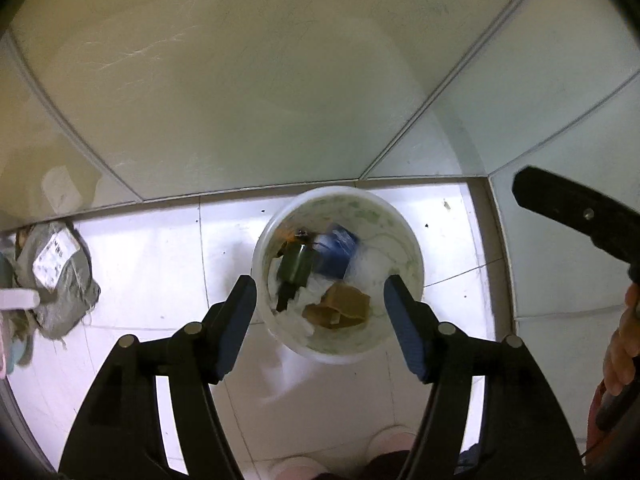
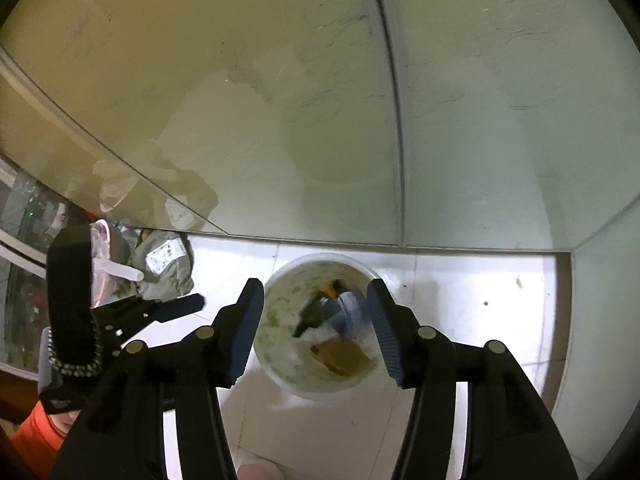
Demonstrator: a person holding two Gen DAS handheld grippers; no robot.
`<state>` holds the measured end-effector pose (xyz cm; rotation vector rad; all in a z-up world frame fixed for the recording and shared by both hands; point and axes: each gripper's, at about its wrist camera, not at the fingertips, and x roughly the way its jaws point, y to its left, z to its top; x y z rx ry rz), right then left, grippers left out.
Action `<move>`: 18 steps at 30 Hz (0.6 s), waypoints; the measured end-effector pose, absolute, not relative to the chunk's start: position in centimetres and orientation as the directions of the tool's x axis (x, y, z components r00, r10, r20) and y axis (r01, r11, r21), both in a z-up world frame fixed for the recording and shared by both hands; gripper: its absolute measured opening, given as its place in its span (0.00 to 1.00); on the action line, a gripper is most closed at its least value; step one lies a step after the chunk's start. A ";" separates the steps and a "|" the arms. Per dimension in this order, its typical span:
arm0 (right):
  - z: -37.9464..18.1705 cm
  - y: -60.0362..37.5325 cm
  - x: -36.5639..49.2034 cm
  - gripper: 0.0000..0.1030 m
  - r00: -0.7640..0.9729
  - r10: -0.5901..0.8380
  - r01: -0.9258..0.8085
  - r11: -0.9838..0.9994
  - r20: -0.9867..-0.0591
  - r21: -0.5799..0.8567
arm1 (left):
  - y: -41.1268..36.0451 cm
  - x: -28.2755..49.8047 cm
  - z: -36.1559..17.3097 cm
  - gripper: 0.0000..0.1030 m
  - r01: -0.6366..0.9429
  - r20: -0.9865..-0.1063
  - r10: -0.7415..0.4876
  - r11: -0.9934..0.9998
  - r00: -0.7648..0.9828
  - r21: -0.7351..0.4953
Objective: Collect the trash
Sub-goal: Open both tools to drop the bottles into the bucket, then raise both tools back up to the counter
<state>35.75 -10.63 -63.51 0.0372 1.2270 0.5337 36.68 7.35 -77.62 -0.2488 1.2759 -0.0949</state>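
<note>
Both tongs, left [image 1: 320, 304] and right [image 2: 316, 320], are hanging open and empty above the bucket [image 1: 412, 248]. Scraps are already lying inside it. A grey bag [image 1: 60, 280] is waiting on the floor beside the bucket.

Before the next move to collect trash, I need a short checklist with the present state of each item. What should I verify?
1. Left gripper empty, jaws open: ok.
2. Right gripper empty, jaws open: ok.
3. White bin upright on the floor: ok.
4. Bin holds trash such as the brown cardboard piece and the blue packet, with room left: ok.
5. Grey parcel bag on the floor left of the bin, not collected: not ok.
6. Path to the bag free: cannot tell.
</note>
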 end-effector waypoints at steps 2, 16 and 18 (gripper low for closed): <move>-62.6 -11.0 35.6 0.49 0.219 0.394 -0.350 0.886 -0.893 0.305 | 7.5 36.3 -75.8 0.63 -0.083 -0.935 -0.194 0.970 0.298 -0.228; -40.6 -12.1 33.7 0.49 0.233 0.369 -0.332 0.900 -0.900 0.282 | 6.9 33.6 -49.4 0.63 -0.086 -0.916 -0.165 0.974 0.365 -0.210; -35.6 -12.3 33.6 0.49 0.259 0.377 -0.345 0.896 -0.890 0.279 | 6.8 33.3 -44.9 0.63 -0.089 -0.909 -0.162 0.973 0.385 -0.211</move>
